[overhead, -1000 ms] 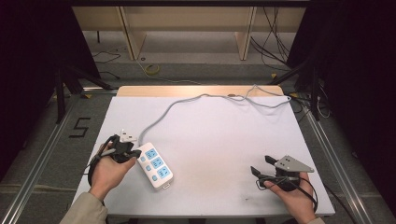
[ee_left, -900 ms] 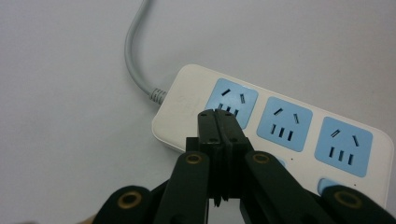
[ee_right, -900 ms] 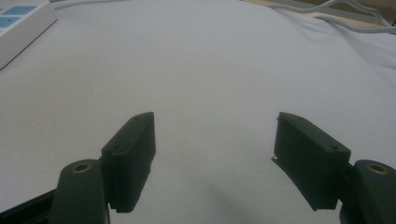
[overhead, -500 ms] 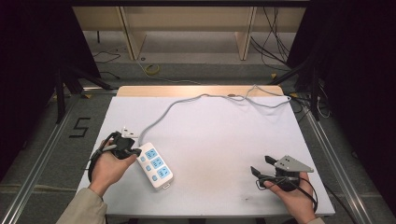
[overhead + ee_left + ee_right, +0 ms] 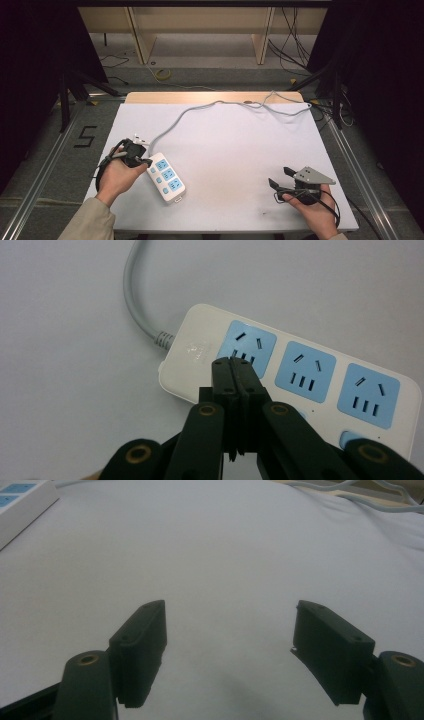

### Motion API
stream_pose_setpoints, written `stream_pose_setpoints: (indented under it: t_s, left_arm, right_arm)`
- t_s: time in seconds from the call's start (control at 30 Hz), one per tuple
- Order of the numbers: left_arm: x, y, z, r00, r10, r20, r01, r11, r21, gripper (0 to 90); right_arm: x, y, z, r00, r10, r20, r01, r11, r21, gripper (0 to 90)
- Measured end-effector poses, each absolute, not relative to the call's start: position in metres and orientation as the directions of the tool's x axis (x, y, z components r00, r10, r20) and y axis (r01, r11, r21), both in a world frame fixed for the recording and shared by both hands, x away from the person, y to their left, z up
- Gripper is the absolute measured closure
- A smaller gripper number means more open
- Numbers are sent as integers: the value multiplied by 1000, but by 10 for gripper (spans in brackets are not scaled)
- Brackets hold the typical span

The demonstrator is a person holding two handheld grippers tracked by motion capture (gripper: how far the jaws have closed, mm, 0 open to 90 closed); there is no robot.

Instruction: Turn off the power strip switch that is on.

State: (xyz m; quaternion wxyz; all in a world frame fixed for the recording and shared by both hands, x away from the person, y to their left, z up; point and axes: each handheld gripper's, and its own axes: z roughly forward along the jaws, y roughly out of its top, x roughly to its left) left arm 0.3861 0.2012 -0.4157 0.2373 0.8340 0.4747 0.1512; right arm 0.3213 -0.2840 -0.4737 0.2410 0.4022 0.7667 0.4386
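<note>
We are hovering our closed left gripper (image 5: 233, 371) over a glossy white power strip (image 5: 300, 375) on the matte worktop (image 5: 240, 145), our right gripper (image 5: 230, 652) gaping.

The bench (image 5: 240, 150) is covered with a pale grey sheet, and a strip of bare wood shows along its far edge. On the floor to its left sits a dark mark shaped like the digit 5 (image 5: 85, 136). Behind the bench stands a light wooden shelf unit (image 5: 200, 25), with a yellowish coil (image 5: 162, 75) and loose dark cables (image 5: 292, 47) on the floor near it. Black curtains (image 5: 30, 60) hang at both sides.
</note>
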Motion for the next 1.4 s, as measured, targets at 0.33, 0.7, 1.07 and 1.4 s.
stream_pose_setpoints:
  t_s: [0.33, 0.7, 1.07, 1.4]
  left_arm:
    - [392, 197, -415, 520, 854, 27, 730, -461, 505, 893]
    - [398, 194, -420, 534, 845, 29, 745, -486, 457, 894]
    - [403, 190, -425, 540, 841, 30, 757, -501, 418, 894]
    - [406, 189, -427, 540, 841, 28, 762, -503, 409, 894]
  right_arm:
    - [321, -284, -474, -561, 827, -15, 406, 291, 866, 305]
    - [322, -284, -474, -562, 827, -12, 406, 289, 867, 305]
    - [322, -285, -474, -562, 827, -13, 406, 290, 867, 305]
    - [321, -285, -474, -562, 827, -13, 406, 290, 867, 305]
